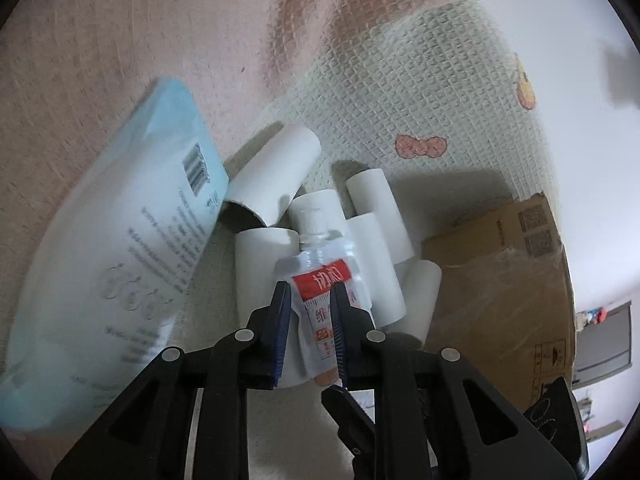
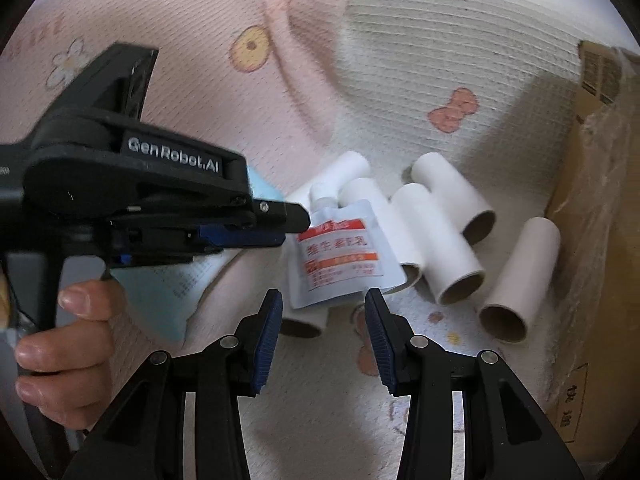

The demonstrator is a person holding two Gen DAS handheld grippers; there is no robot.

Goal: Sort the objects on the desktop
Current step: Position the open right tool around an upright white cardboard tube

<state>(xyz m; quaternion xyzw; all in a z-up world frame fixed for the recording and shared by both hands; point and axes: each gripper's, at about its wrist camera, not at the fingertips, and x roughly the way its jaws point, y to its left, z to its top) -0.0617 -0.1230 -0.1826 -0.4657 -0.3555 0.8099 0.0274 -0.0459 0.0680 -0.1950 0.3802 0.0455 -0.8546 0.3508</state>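
Pouch print blurred, unreadable. Left gripper (image 1: 310,296) pinches the small spouted pouch (image 1: 322,280) by its lower half, pads hiding its sides; it hangs above the cardboard tubes (image 1: 372,248). Long axis runs near to far, white cap pointing far. Right gripper (image 2: 324,306) spread, holding nothing, just near the pouch. Blue-white pack (image 1: 120,240) left, cut off. Cardboard box (image 1: 500,280) right.

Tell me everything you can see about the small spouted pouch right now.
The pouch is a small, flat, translucent white sachet of soft plastic with a white screw cap on a short spout, a red band and printed text. The left hand-held gripper pinches its lower body, with the spout pointing away from the gripper. It hangs over white cardboard tubes; whether it touches them is unclear. The right hand-held gripper is open just below it.
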